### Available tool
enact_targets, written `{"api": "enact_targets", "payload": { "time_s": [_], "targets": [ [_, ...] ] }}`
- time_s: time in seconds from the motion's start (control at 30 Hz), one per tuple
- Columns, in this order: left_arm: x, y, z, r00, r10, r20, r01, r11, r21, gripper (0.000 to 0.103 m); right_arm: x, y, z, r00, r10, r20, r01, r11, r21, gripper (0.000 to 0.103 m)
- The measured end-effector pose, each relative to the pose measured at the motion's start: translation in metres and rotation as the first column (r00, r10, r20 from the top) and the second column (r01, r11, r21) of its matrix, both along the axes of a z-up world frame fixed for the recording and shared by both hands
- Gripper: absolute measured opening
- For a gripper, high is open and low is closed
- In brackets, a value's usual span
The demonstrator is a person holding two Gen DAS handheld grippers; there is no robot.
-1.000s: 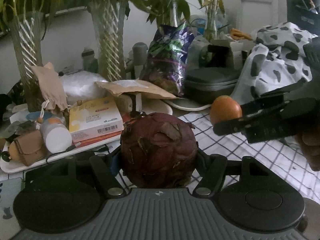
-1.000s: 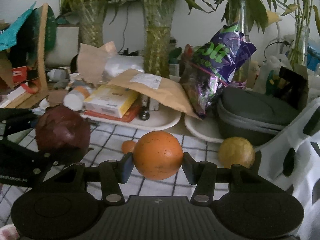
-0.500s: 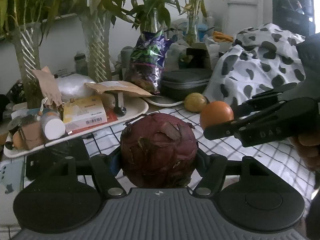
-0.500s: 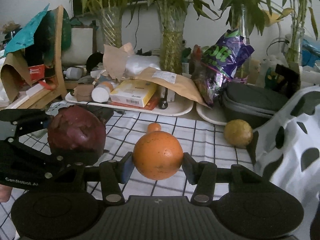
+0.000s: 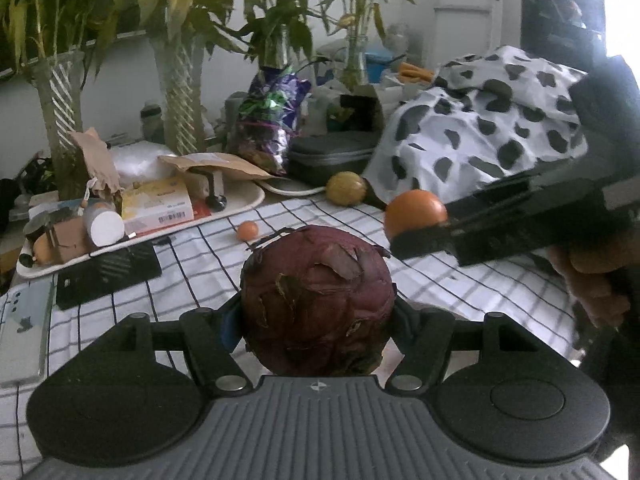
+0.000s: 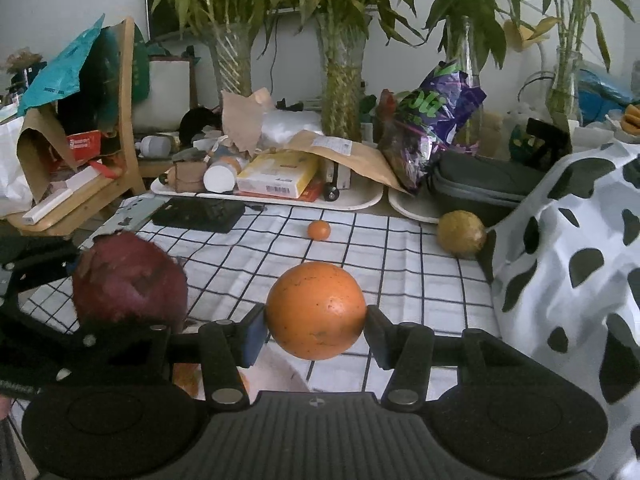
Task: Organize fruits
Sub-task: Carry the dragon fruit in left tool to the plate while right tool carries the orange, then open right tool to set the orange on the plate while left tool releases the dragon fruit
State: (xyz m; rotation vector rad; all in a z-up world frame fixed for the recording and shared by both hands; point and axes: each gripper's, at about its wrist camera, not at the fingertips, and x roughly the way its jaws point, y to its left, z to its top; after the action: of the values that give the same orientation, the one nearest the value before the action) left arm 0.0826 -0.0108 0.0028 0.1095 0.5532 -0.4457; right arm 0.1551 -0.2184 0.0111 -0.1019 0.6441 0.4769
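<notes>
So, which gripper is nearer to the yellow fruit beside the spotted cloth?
Right. The right gripper, shut on the orange, is nearer the yellow fruit, which lies ahead to its right. The left gripper, holding the dark red fruit, is farther to the left.

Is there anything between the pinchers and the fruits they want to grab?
No. The left gripper already holds the dragon fruit in its jaws, and the right gripper holds the orange.
</notes>
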Motion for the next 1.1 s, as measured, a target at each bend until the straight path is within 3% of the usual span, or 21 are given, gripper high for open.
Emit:
{"api": "enact_targets", "payload": {
  "time_s": [0.37, 0.63, 0.8, 1.1],
  "targets": [
    [-0.052, -0.016, -0.002, 0.996, -0.081, -0.047, 0.081, 0.997, 0.01, 0.067, -0.037, -0.012, 0.003, 1.0, -0.023, -0.018, 0.023, 0.999, 0.023, 0.054],
    [-0.059, -0.027, -0.016, 0.972, -0.161, -0.173, 0.157, 0.987, -0.034, 0.067, -0.054, -0.021, 0.005, 0.999, -0.039, -0.025, 0.041, 0.998, 0.044, 0.054],
    [-0.055, -0.034, -0.029, 0.965, -0.151, -0.214, 0.161, 0.986, 0.031, 0.067, -0.061, -0.024, 0.004, 0.998, -0.036, -0.043, 0.038, 0.998, 0.045, 0.054],
    [-0.062, -0.052, -0.038, 0.973, -0.166, -0.159, 0.198, 0.957, 0.214, 0.073, -0.066, -0.021, -0.001, 0.996, -0.016, -0.093, 0.019, 0.999, 0.026, 0.054]
  ]
}}
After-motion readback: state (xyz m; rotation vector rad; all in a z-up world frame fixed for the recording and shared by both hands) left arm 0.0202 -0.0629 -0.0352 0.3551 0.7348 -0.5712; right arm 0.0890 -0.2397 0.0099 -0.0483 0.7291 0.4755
